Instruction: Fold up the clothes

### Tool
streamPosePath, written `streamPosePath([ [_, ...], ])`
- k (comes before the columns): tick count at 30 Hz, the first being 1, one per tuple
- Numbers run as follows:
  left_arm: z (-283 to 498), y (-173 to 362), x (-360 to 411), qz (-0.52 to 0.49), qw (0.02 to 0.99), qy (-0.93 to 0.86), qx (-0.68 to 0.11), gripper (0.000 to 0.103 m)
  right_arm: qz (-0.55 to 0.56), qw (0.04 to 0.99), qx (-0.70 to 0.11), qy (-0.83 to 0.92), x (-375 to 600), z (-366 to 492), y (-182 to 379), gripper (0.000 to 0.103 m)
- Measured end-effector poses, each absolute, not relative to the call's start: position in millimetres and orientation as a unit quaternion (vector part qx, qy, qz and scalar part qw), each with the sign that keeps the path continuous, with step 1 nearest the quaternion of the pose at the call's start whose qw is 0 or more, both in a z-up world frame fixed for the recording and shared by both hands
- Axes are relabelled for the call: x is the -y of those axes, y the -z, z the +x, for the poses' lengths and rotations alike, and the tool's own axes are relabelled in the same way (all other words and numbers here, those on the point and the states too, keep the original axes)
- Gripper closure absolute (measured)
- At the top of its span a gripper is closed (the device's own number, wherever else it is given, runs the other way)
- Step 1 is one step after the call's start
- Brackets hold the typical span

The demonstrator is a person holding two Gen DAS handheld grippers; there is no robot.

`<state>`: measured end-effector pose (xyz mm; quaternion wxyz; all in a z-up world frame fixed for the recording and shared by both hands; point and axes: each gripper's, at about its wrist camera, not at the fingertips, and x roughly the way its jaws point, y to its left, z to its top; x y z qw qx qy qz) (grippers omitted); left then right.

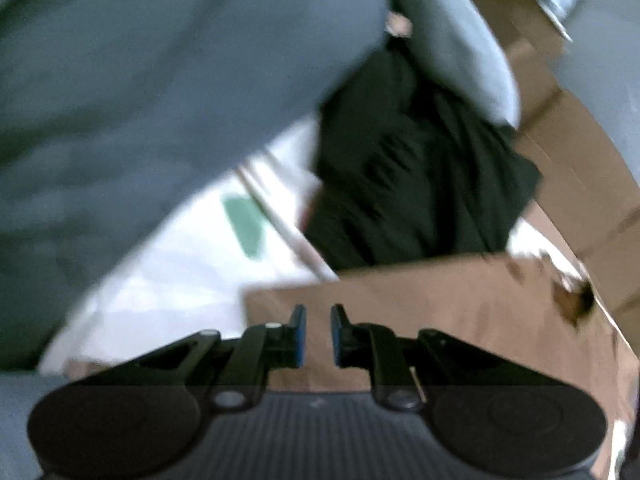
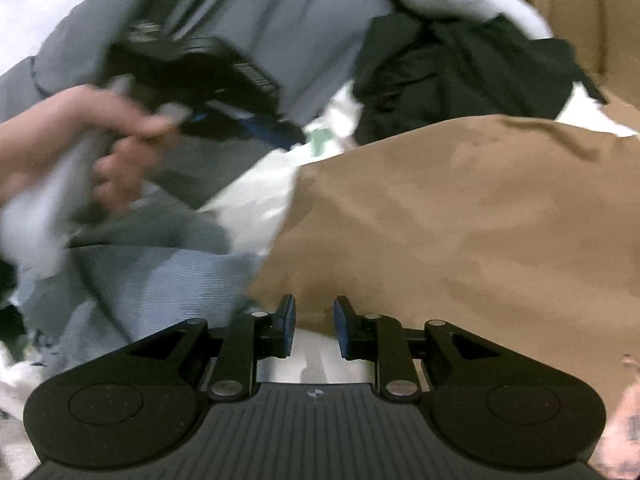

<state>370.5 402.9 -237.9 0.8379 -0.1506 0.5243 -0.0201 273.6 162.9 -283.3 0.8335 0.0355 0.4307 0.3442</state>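
Observation:
A brown garment (image 1: 440, 312) lies flat in front of my left gripper (image 1: 319, 320). That gripper's blue pads stand a narrow gap apart with nothing between them. In the right wrist view the same brown garment (image 2: 460, 220) fills the middle and right. My right gripper (image 2: 315, 312) hovers at its near edge, open a little, with nothing held. A crumpled black garment (image 1: 412, 168) (image 2: 460, 80) lies beyond the brown one. A large grey garment (image 1: 140, 100) (image 2: 300, 20) covers the upper left. A person's hand (image 2: 120, 136) grips the handle of the left gripper at the left.
Cardboard boxes (image 1: 580, 168) (image 2: 580, 8) stand behind the clothes on the right. The white surface (image 1: 180, 272) under the clothes bears a green patch (image 1: 244, 220). A blue-grey ribbed cloth (image 2: 160, 280) lies at the lower left. Both views are blurred.

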Motion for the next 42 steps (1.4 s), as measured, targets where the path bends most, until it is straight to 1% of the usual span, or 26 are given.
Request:
streamPosePath([
  [1,366,239,-395,-0.145,0.833,0.024,-0.533,0.086,0.034,0.837,-0.431,-0.336,-157,276,284,0.081],
  [3,353,241,-383,-0.125,0.827,0.023,-0.548,0.078,0.033,0.844,-0.432,-0.316,-145,280,286,0.081],
  [5,340,246,-374,-0.105,0.82,0.021,-0.563,0.073,0.036,0.849,-0.435,-0.298,-133,282,288,0.081],
  [12,321,268,-365,-0.071,0.791,0.004,-0.607,0.073,0.044,0.851,-0.452,-0.263,-101,275,297,0.081],
  [15,320,272,-365,-0.065,0.789,0.006,-0.611,0.069,0.04,0.852,-0.454,-0.258,-96,272,300,0.081],
  [16,320,272,-364,-0.06,0.788,0.008,-0.613,0.07,0.038,0.852,-0.455,-0.257,-93,270,301,0.081],
  [17,320,274,-365,-0.057,0.786,0.009,-0.615,0.073,0.036,0.852,-0.456,-0.256,-92,269,302,0.081],
  [19,321,276,-364,-0.042,0.784,0.004,-0.62,0.094,0.035,0.851,-0.458,-0.256,-92,270,303,0.081],
  [20,321,277,-364,-0.031,0.784,0.001,-0.62,0.101,0.035,0.85,-0.459,-0.256,-93,270,304,0.081],
  [28,318,280,-368,-0.001,0.775,0.016,-0.632,0.102,0.035,0.851,-0.455,-0.259,-98,274,306,0.081],
  [30,319,287,-368,0.01,0.771,0.021,-0.637,0.1,0.036,0.85,-0.457,-0.258,-99,274,307,0.081],
  [33,321,290,-370,0.01,0.767,0.024,-0.641,0.099,0.033,0.851,-0.455,-0.261,-99,275,305,0.081],
  [38,325,274,-369,0.007,0.768,0.019,-0.64,0.098,0.025,0.858,-0.439,-0.265,-102,290,303,0.081],
  [40,326,262,-368,0.012,0.777,0.014,-0.629,0.097,0.024,0.863,-0.429,-0.266,-103,300,301,0.081],
  [42,329,250,-365,0.017,0.789,0.011,-0.614,0.089,0.022,0.867,-0.421,-0.265,-103,313,299,0.081],
])
